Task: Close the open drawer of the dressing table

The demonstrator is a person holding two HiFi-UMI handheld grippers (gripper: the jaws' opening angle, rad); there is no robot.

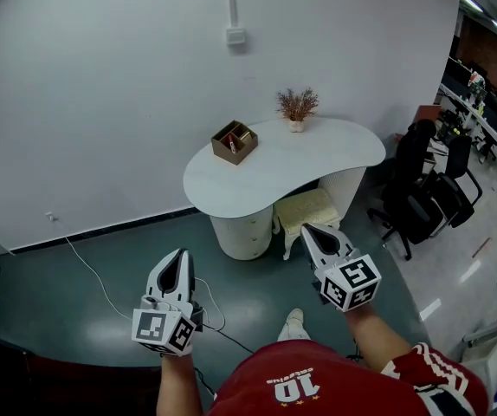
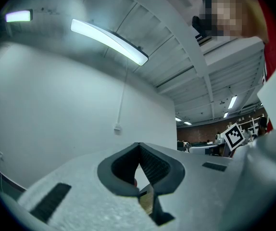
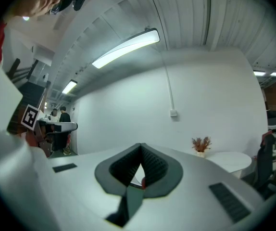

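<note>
The white dressing table (image 1: 318, 150) stands against the wall, well ahead of both grippers. Under its top is a round white drawer unit (image 1: 242, 230); from here I cannot tell which drawer stands open. On the top sit a wooden box (image 1: 234, 141) and a small dried plant (image 1: 297, 107). My left gripper (image 1: 181, 255) is held low at the left, jaws together and empty. My right gripper (image 1: 308, 229) is nearer the table, also shut on nothing. The right gripper view shows its closed tips (image 3: 141, 146), with the plant (image 3: 201, 144) and table top (image 3: 230, 160) far off to the right.
A cream stool (image 1: 305, 211) sits beside the drawer unit. Black office chairs (image 1: 425, 193) crowd the right side. A cable (image 1: 100, 277) trails over the grey floor at the left. A wall socket (image 1: 235, 35) hangs above the table. My shoe (image 1: 293, 324) is below the grippers.
</note>
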